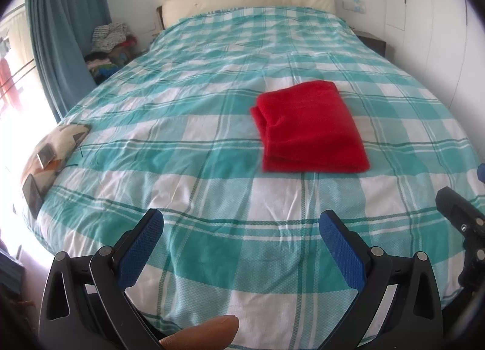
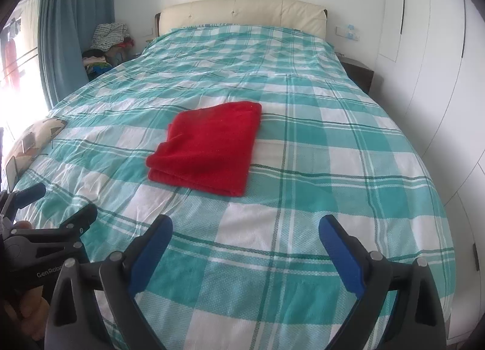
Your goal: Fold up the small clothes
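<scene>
A red garment [image 1: 309,128] lies folded into a neat rectangle on the teal and white checked bedspread [image 1: 194,144]. In the right wrist view the same red garment [image 2: 209,150] sits a little left of centre. My left gripper [image 1: 242,225] hangs open over the near part of the bed, well short of the garment, with nothing between its blue pads. My right gripper [image 2: 245,228] is also open and holds nothing, likewise short of the cloth. Each gripper shows at the edge of the other's view: the right gripper [image 1: 463,222] and the left gripper [image 2: 45,228].
A patterned cushion [image 1: 51,150] with a phone [image 1: 31,198] on it lies at the bed's left edge. A pile of clothes [image 1: 109,47] stands beside the blue curtain [image 1: 63,31]. White wardrobe doors [image 2: 430,47] line the right side, with a dark nightstand [image 2: 357,72] by the cream headboard [image 2: 242,13].
</scene>
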`<state>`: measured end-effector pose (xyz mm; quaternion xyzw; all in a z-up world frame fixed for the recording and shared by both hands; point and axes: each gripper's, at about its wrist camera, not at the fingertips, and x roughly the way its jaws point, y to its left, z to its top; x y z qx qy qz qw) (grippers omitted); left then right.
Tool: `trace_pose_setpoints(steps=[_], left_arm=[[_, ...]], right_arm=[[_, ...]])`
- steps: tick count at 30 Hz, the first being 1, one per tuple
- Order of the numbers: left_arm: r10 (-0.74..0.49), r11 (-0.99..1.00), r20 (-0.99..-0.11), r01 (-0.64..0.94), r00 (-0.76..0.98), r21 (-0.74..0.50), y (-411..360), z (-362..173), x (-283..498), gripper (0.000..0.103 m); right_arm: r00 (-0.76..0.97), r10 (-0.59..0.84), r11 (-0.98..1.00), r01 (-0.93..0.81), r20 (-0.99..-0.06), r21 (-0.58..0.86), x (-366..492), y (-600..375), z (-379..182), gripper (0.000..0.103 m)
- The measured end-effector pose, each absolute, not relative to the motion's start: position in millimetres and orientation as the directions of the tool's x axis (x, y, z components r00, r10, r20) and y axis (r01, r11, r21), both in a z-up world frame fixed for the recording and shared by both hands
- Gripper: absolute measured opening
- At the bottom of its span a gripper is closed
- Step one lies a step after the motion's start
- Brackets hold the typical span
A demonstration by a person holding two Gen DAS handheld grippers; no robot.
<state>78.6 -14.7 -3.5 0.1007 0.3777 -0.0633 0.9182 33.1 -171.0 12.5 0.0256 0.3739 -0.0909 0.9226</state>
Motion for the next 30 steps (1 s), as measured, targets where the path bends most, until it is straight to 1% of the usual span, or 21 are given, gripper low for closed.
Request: trace_pose_setpoints(steps=[5,12,16,20,30], left_arm=[[-0.054,0.977,-0.719,0.184,0.693,0.104,-8.5,3.1,75.5,0.103],[-0.024,0.978,-0.733,0.167,0.680,0.123,-9.2,0.1,72.3,0.103],[-0.006,0.978,-0.716,0.153,0.698,0.141,-10.6,0.7,70.7,0.103],[-0.006,0.979,-0.716,0.151,0.698,0.139,-10.0,0.8,69.9,0.103],[0.003,0.978,-0.703,0.145,0.711,0.151,-12.1,9.6,66.8,0.103]], right_arm=[[0.710,-0.144,0.983,0.181,-0.689,-0.019,22.2,-165.3,19.7,0.103],[0.712,-0.149,0.983,0.185,-0.687,-0.021,18.3,-163.4,25.2,0.103],[0.712,-0.154,0.983,0.182,-0.685,-0.032,17.1,-161.9,26.9,0.103],[0.709,-0.175,0.981,0.182,-0.683,-0.063,16.4,-161.6,28.3,0.103],[0.707,-0.203,0.976,0.201,-0.677,-0.083,15.1,-164.0,32.3,0.103]])
